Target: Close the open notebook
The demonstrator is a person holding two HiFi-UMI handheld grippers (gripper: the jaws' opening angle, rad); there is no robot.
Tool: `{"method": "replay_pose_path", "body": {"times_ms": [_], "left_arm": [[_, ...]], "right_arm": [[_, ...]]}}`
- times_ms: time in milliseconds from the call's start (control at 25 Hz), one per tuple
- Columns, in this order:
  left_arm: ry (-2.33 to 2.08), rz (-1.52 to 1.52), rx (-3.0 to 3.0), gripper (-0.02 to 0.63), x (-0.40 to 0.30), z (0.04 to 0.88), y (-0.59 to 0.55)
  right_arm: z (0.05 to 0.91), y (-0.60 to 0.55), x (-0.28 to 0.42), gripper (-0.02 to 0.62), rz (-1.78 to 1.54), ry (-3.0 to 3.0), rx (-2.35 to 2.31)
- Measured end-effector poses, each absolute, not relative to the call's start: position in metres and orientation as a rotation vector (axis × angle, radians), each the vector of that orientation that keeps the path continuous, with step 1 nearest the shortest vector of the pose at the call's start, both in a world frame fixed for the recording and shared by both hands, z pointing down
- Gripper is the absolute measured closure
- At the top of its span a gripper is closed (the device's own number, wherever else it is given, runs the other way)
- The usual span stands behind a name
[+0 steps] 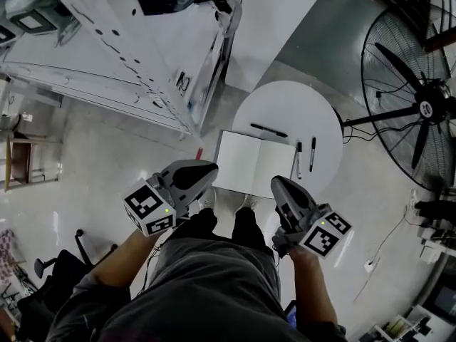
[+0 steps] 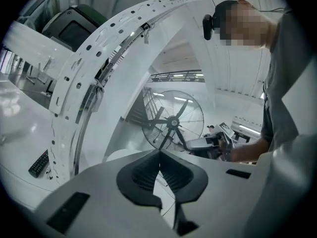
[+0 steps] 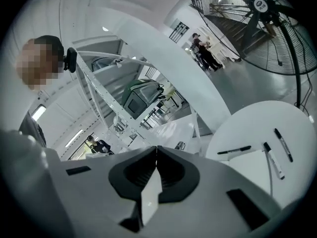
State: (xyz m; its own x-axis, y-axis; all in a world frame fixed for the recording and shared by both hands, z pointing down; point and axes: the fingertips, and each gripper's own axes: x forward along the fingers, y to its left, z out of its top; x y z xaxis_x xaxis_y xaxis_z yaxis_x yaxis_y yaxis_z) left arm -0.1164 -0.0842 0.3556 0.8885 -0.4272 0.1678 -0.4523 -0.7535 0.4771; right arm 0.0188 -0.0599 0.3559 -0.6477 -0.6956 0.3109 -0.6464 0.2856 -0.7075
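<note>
While the notebook [image 1: 255, 164] lies open and flat, both blank pages up, it sits at the near edge of the round white tabletop [image 1: 285, 105], and its left page reaches past the rim. A black pen [image 1: 268, 130] lies just beyond the top edge of the notebook. Two markers lie side by side just to the right of it, a white marker [image 1: 298, 159] with a dark cap and a black marker [image 1: 312, 154].

Neither claw touches the notebook. The left claw [image 1: 211, 169] is held near the lower left corner of the notebook, off the tabletop and above the floor [image 1: 107, 162]. In the left gripper view the jaws of this claw [image 2: 159, 155] are pressed together with nothing between them. The right claw [image 1: 276, 184] is held near the lower right corner of the notebook. Its jaws [image 3: 157, 150] also meet, with nothing between them. The right gripper view shows the pen [image 3: 234, 150] and both markers on the tabletop [image 3: 257, 123] to the right of the claw.

A large fan [image 1: 420, 109] stands on the floor to the right of the tabletop. It also shows past the left claw in the left gripper view [image 2: 172, 123].
</note>
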Motion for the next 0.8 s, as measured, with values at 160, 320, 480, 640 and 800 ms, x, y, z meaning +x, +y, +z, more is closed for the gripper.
{"method": "replay_pose_path", "body": {"times_ms": [160, 320, 480, 640, 800], "left_arm": [[-0.726, 0.088, 2.473, 0.591, -0.119, 0.382, -0.086], [-0.823, 0.097, 2.420, 0.591, -0.117, 0.405, -0.087], [-0.938, 0.098, 2.354, 0.591, -0.117, 0.426, -0.085], [-1.038, 0.114, 2.290, 0.591, -0.113, 0.447, -0.079], [-1.118, 0.129, 2.225, 0.589, -0.111, 0.473, -0.068]], "right_arm": [[0.370, -0.072, 0.021, 0.574, -1.360, 2.536, -1.216], [0.384, -0.082, 0.031, 0.574, -1.408, 2.591, -1.141], [0.398, -0.090, 0.039, 0.574, -1.460, 2.654, -1.049], [0.408, -0.093, 0.048, 0.574, -1.503, 2.711, -0.952], [0.423, -0.092, 0.055, 0.574, -1.539, 2.752, -0.873]]}}
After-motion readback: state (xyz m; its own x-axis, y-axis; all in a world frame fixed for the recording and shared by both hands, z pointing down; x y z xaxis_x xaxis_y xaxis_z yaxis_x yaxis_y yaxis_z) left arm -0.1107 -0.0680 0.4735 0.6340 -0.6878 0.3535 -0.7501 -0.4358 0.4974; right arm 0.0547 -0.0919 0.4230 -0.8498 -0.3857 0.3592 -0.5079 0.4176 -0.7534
